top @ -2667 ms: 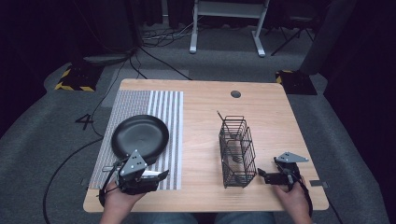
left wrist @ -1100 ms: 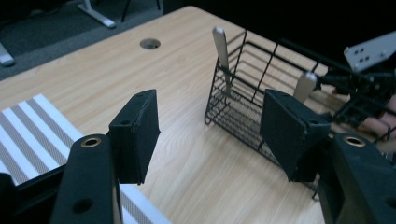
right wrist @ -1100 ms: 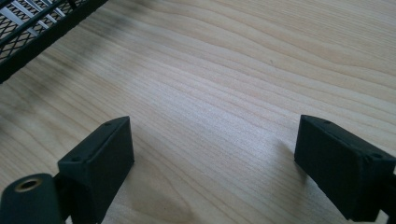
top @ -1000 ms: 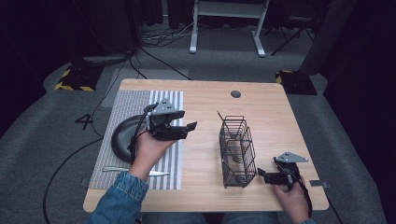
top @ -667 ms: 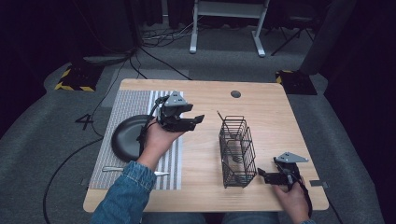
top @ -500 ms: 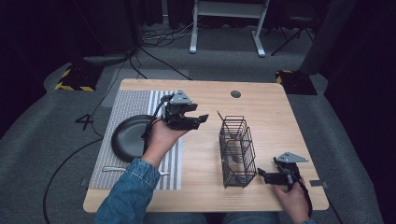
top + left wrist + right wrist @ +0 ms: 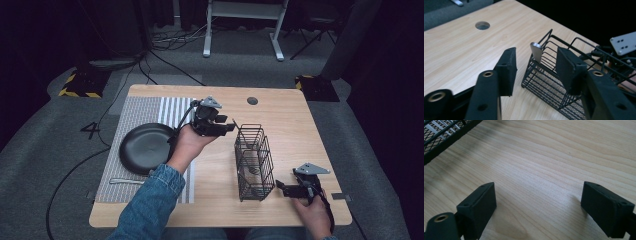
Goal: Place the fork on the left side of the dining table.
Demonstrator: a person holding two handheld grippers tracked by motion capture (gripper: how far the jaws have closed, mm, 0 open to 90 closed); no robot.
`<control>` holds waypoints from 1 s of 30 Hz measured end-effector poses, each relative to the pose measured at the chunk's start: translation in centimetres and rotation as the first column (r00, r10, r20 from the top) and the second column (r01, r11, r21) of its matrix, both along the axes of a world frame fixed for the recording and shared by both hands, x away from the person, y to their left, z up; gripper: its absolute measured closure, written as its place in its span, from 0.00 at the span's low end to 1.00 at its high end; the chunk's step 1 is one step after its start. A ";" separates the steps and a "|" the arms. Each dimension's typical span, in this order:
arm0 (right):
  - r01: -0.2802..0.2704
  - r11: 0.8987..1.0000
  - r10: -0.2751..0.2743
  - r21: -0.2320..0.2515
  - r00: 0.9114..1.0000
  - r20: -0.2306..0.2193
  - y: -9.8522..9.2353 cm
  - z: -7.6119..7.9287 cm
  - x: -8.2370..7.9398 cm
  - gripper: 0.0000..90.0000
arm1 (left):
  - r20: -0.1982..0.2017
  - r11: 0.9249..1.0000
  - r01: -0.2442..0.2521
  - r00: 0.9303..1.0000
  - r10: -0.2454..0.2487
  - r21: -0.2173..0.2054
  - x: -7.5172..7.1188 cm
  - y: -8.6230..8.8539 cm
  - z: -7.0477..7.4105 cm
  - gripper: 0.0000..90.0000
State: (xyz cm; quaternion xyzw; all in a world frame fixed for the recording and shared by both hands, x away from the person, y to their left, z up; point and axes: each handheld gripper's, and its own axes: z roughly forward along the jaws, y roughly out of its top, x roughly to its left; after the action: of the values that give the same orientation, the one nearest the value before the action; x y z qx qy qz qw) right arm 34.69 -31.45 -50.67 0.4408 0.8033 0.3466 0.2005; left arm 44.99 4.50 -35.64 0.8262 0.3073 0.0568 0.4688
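A flat metal handle (image 7: 536, 51) of some utensil is standing up at the far corner of the black wire basket (image 7: 254, 161), which is sitting right of centre on the wooden table (image 7: 295, 125). The left gripper (image 7: 225, 128) is hovering just left of that corner, the hand reaching in from the near edge with a denim sleeve; its jaws have just been closing and are standing partly apart, nothing between them yet. The right gripper (image 7: 280, 188) is resting near the basket's near right end, jaws wide over bare wood. The utensil's lower part is hidden behind the mesh. A black pan (image 7: 147, 148) is lying on a striped mat (image 7: 145, 107) at left. Dark carpet and cables are surrounding the table.
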 end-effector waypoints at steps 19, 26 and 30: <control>0.000 1.000 0.000 0.001 1.000 0.002 0.0 0.0 -0.1 0.16 | 0.035 1.000 0.018 0.999 -0.019 0.014 1.1 -2.0 -1.5 0.77; -0.001 1.000 0.001 0.002 1.000 0.002 0.0 0.0 -0.1 0.16 | -0.010 1.000 0.010 1.000 -0.010 -0.006 1.2 -2.0 -1.5 0.84; 0.000 1.000 0.000 0.002 1.000 0.002 0.0 0.0 -0.1 0.16 | -0.013 1.000 0.006 1.000 -0.006 -0.008 1.2 -1.9 -1.5 0.84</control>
State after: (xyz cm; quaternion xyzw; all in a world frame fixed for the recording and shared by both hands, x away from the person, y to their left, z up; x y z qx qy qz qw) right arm 34.60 -31.44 -50.66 0.4404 0.8029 0.3478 0.2011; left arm 46.17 2.58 -37.14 0.8255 0.3083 0.0487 0.4702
